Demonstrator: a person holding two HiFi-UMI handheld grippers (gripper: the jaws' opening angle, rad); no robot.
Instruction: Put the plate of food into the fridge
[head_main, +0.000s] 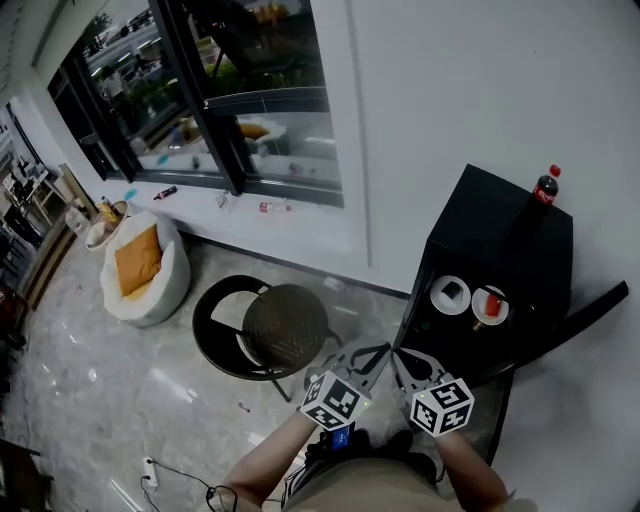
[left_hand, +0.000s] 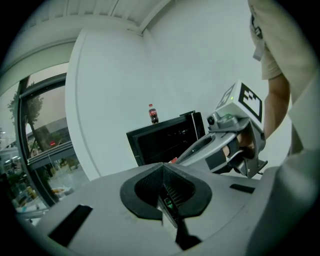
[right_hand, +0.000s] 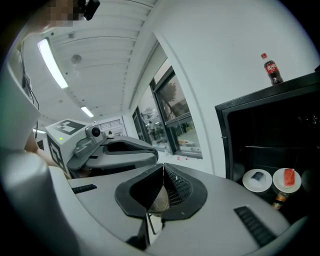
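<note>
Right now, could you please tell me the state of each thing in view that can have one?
Fridge: door open.
Bottle: upright on top of the fridge, cap on.
Left plate: inside the fridge, a dark item on it.
Right plate: inside the fridge, red food on it.
Left claw: shut, empty.
Right claw: shut, empty.
Chair: upright.

You're in a lounge corner. A white beanbag seat sits far left, tall dark-framed windows behind it. The black mini fridge stands right.
</note>
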